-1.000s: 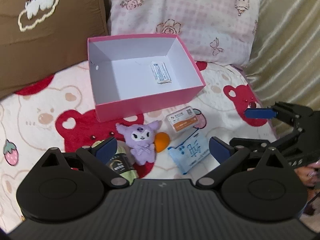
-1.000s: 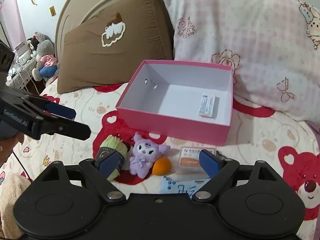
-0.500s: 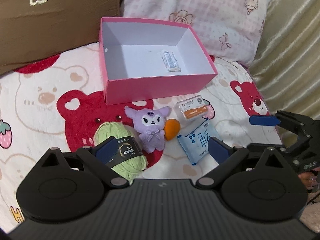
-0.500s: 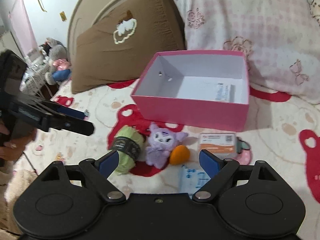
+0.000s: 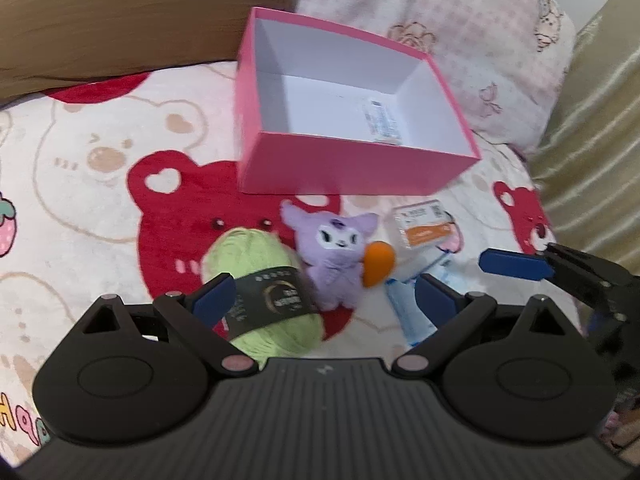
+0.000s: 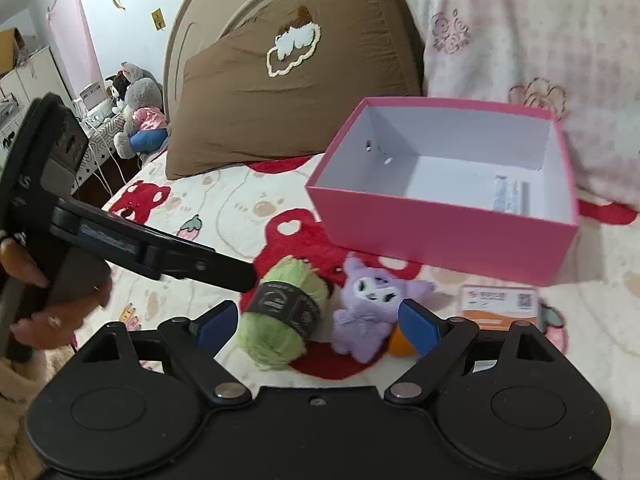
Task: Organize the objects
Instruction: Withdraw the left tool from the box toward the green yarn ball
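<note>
On bear-print bedding, both grippers' fingers spread empty near soft, light green yarn, best squeezed at its black band.

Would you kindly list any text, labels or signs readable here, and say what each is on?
Nothing reads clearly.
Black band on the green yarn ball: print blurred.
Orange-and-white card box: QR code, text too small.
White packet in the pink box: print blurred.
Left gripper arm label: blurred.
Yellow wall sign: illegible.
</note>
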A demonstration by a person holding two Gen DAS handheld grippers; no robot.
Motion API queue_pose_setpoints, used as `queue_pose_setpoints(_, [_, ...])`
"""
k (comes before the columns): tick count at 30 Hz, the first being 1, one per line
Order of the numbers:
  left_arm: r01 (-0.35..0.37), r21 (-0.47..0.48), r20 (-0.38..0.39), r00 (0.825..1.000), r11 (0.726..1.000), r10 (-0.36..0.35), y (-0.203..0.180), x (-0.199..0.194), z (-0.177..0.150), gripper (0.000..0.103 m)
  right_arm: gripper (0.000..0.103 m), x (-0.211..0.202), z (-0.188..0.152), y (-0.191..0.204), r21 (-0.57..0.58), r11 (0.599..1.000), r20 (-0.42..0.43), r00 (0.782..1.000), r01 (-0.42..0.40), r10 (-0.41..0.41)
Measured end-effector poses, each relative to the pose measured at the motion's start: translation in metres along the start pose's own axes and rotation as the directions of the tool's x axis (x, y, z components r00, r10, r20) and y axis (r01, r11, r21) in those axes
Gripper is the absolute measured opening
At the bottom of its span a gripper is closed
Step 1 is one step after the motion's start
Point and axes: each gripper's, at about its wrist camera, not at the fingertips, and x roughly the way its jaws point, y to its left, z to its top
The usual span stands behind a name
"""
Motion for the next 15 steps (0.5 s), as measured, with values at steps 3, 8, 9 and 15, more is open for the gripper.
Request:
queue_pose_setpoints(3, [-0.008, 0.007, 0.020, 1.000, 1.000, 0.007, 0.005, 0.002, 0.000, 0.096, 0.090, 0.005, 0.000, 0.006, 0.000, 1.000, 0.028, 0.999, -0.026, 0.026])
queue_pose_setpoints(8, [-0.013, -0.010, 0.032, 0.999, 1.000, 0.013, 0.015, 0.004, -0.003, 0.096, 0.090, 0.025, -0.005, 0.010, -0.011, 1.000, 0.037, 0.999, -0.014, 0.014])
queue_pose_setpoints(9, [-0.016, -0.012, 0.033, 0.999, 1.000, 0.016, 0.017, 0.005, -0.004, 0.096, 0.090, 0.029, -0.006, 0.011, -0.011, 1.000, 0.025, 1.000, -0.017, 0.017])
queue_pose_setpoints(15, [-0.010, -0.051, 0.052, 0.999, 0.999, 0.013, 0.036, 0.012, -0.012, 0.093, 0.090, 0.055, -0.014, 0.031, -0.113, 0.994, -0.020, 1.000, 0.004, -0.006])
